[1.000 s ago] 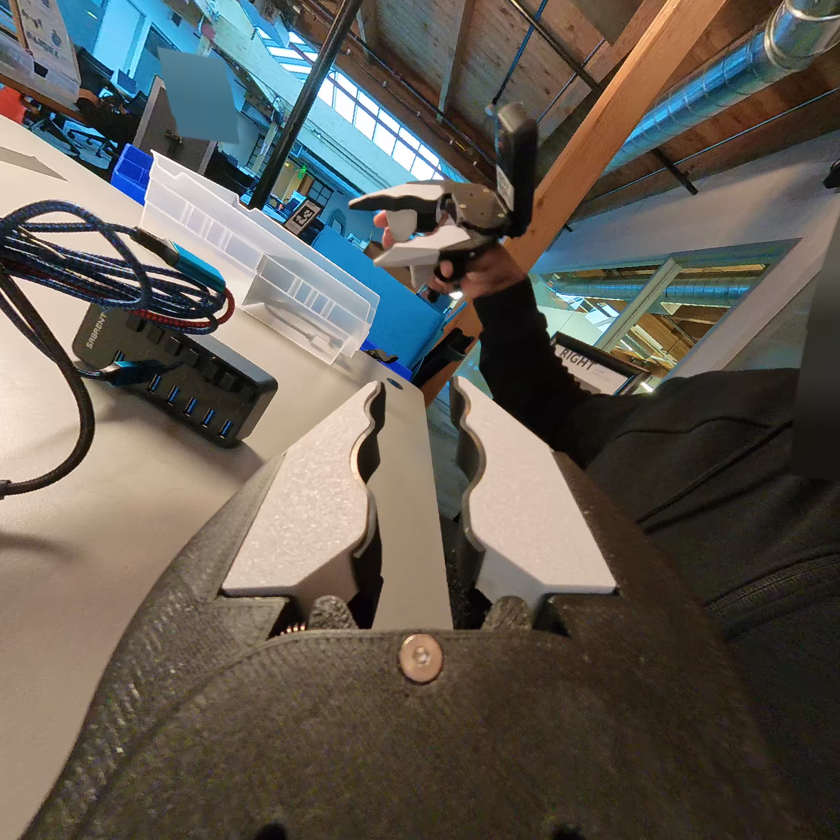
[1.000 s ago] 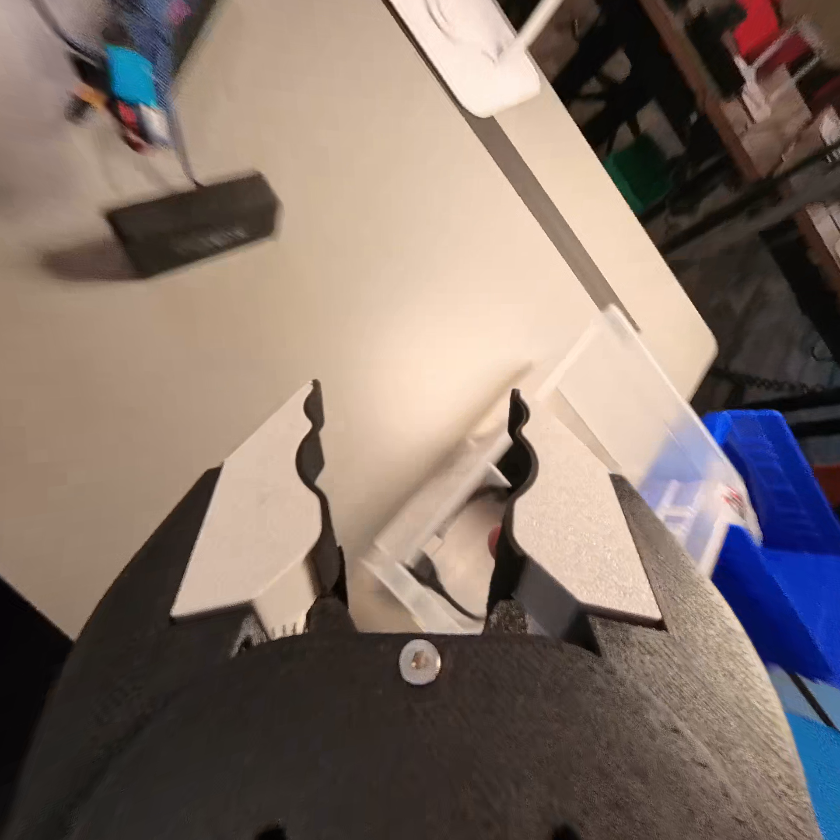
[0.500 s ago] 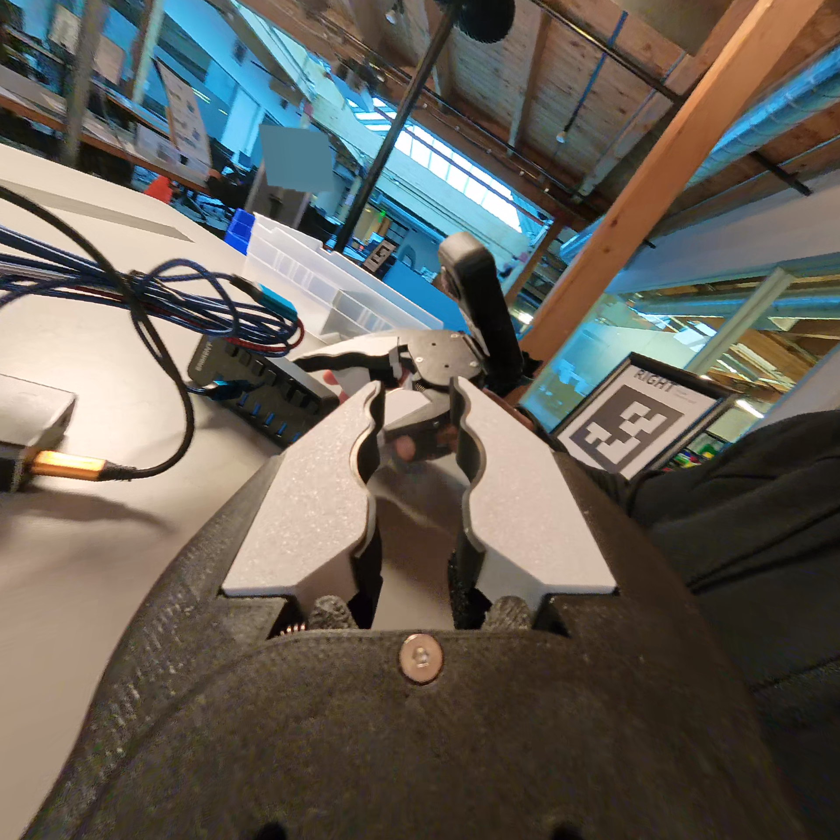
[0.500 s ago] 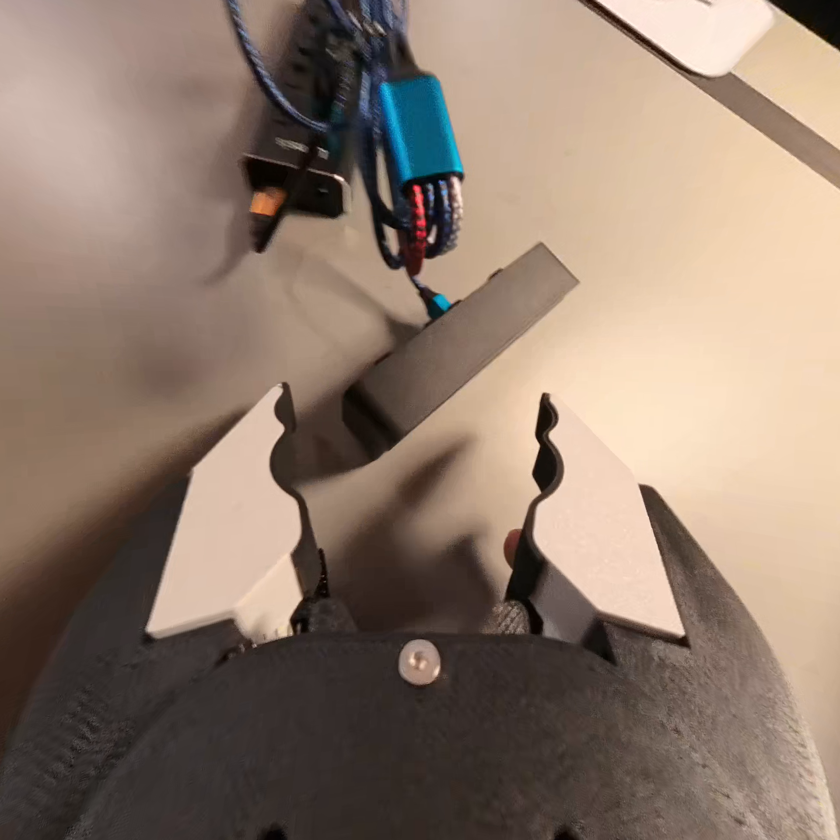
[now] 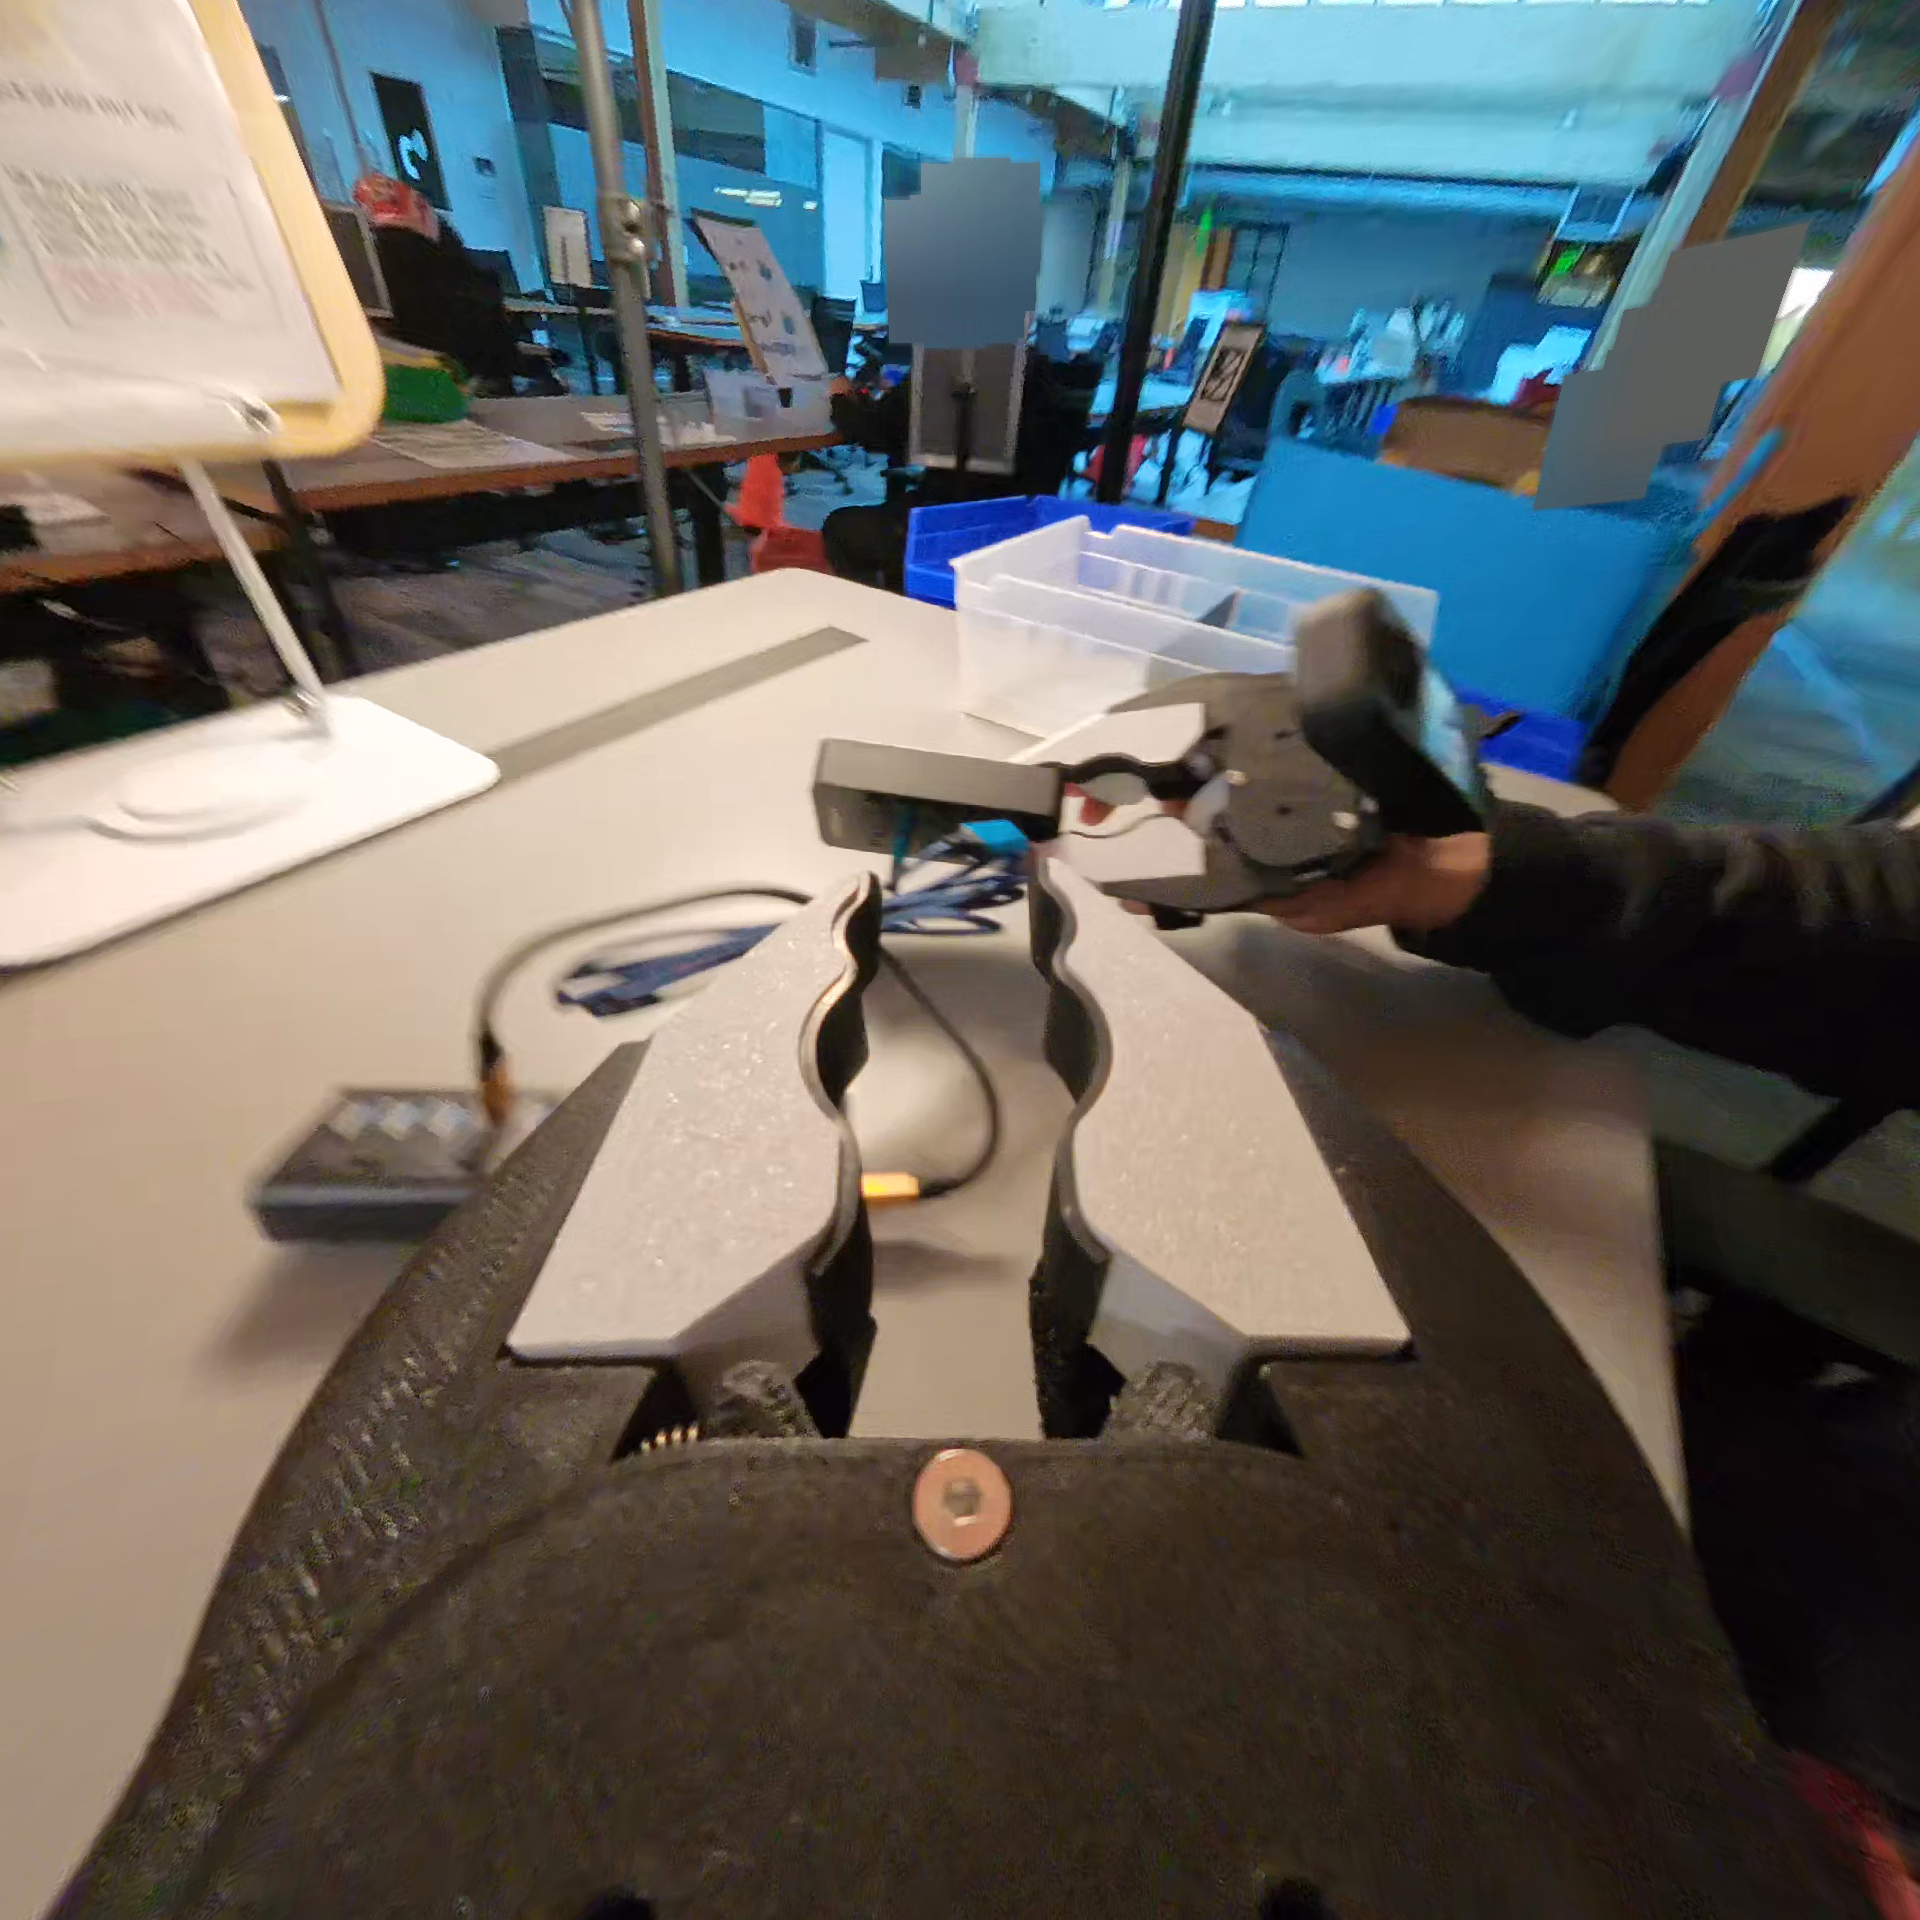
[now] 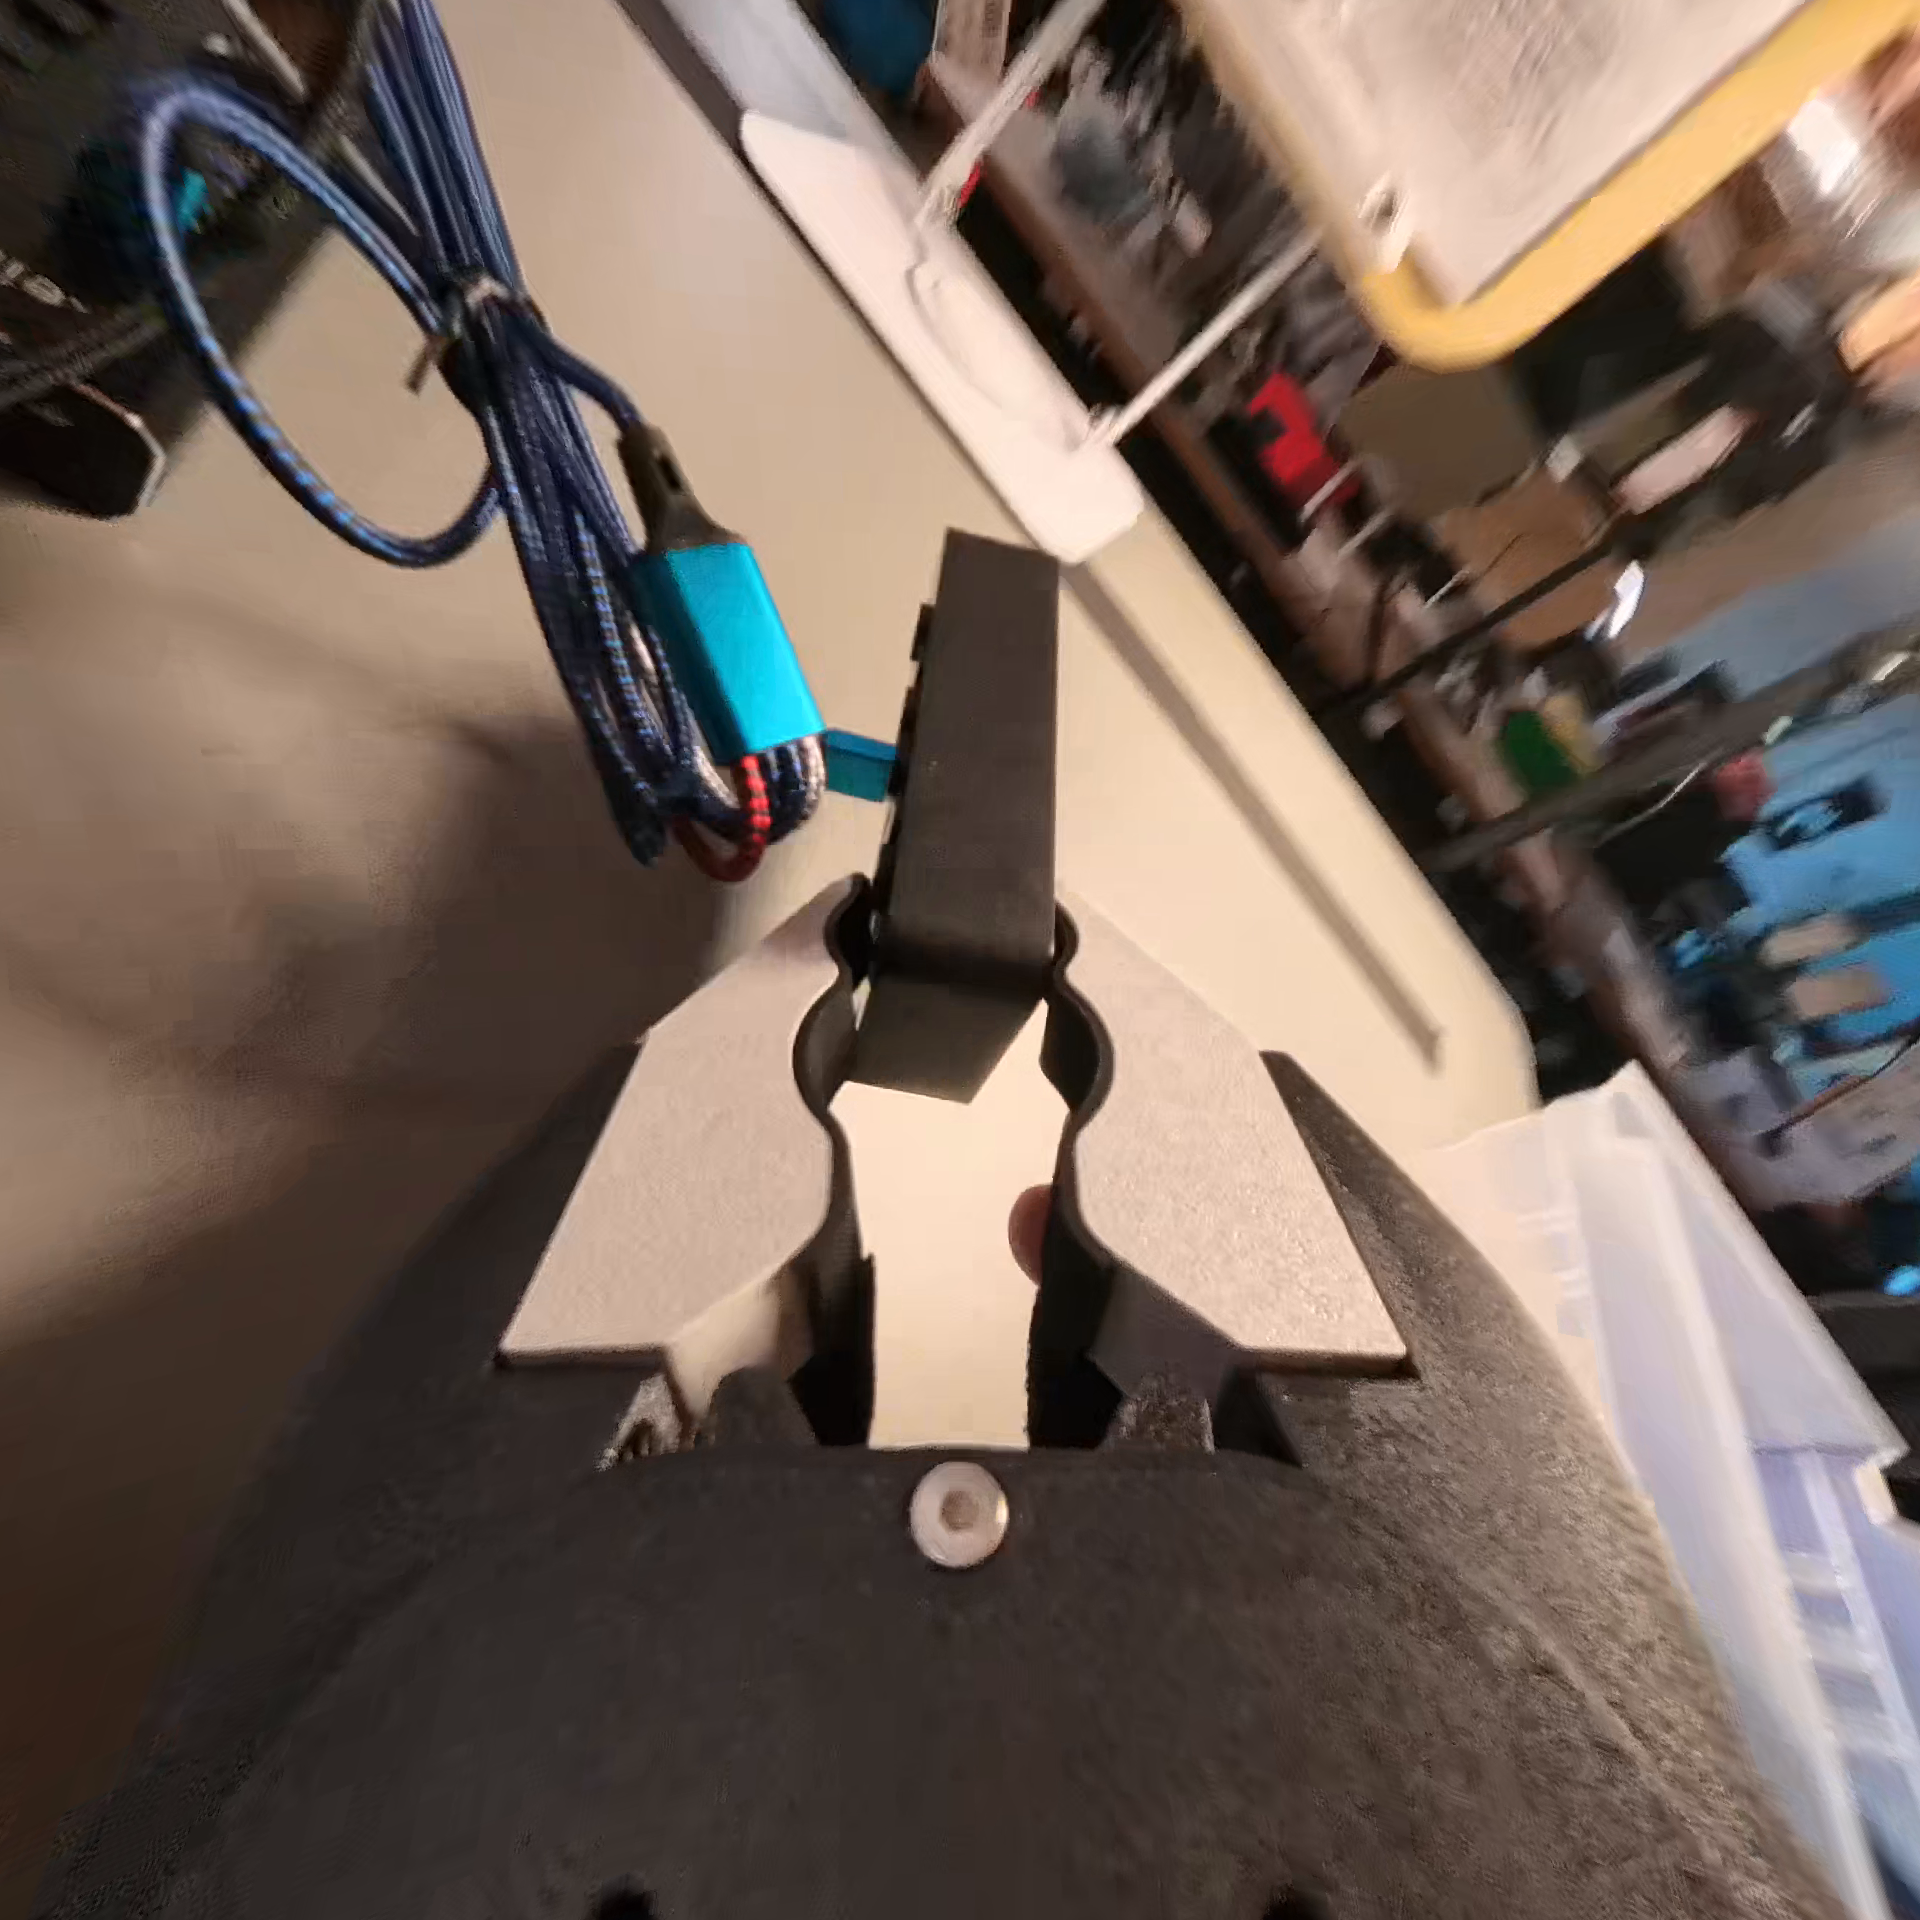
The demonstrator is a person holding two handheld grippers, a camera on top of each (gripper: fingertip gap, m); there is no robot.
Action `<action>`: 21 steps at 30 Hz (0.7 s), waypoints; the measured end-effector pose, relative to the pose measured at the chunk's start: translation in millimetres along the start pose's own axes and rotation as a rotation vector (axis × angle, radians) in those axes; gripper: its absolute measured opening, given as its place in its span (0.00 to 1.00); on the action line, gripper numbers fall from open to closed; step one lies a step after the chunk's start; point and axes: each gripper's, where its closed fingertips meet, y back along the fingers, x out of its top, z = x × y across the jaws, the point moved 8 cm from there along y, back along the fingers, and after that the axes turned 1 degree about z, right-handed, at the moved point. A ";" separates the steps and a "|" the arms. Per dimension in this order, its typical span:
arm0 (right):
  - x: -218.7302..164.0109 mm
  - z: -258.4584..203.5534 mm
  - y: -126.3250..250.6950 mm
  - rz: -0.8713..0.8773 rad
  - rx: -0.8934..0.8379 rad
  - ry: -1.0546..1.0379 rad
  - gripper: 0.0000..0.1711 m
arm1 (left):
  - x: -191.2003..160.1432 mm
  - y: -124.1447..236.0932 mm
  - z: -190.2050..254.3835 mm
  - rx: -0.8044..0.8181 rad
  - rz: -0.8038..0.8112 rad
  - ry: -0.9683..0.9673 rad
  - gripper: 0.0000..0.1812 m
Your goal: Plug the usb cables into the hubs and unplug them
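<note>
So half a second back the right gripper (image 6: 956,940) was wide open above the black hub (image 6: 971,790), and now its fingers are clamped on one end of it and the hub is up off the grey table (image 5: 312,1039). The left gripper (image 5: 956,914) has swung round to face it, fingers a bit apart with nothing between them.

The hub looks like a rigid plastic bar, probably light, but held by just the end it could twist when a plug gets pulled. A teal plug (image 6: 862,767) is seated in its side, with the bundled blue braided cable (image 6: 582,499) hanging floppy off it. I'd grab the hard plug shell, not the braid.

A second, smaller hub (image 5: 384,1158) sits flat on the table with a thin black cable (image 5: 966,1081) plugged in.

The tabletop is smooth, so things likely slide. Clear plastic bins (image 5: 1143,613) sit at the far edge, a white stand base (image 5: 208,800) on the left, open workshop behind
</note>
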 end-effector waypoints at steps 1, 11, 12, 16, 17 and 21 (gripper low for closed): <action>3.5 4.1 -1.0 0.059 -0.019 0.041 0.17 | 12.7 -6.1 -8.6 0.014 -0.020 -0.039 0.17; 39.1 28.8 -7.7 0.479 -0.145 0.171 0.15 | 23.6 -110.8 -88.9 -0.217 -0.406 -0.110 0.20; 41.5 30.3 -7.1 0.513 -0.144 0.167 0.16 | 19.7 -116.2 -91.4 -0.283 -0.446 -0.093 0.21; 50.4 34.2 -3.8 0.637 -0.105 0.147 0.16 | 19.7 -129.6 -98.6 -0.468 -0.459 -0.078 0.24; 52.2 34.7 -3.5 0.659 -0.090 0.137 0.16 | 21.7 -132.1 -98.7 -0.515 -0.436 -0.073 0.25; 55.9 34.4 -3.3 0.718 -0.043 0.070 0.16 | 18.3 -146.9 -93.7 -0.658 -0.318 0.002 0.27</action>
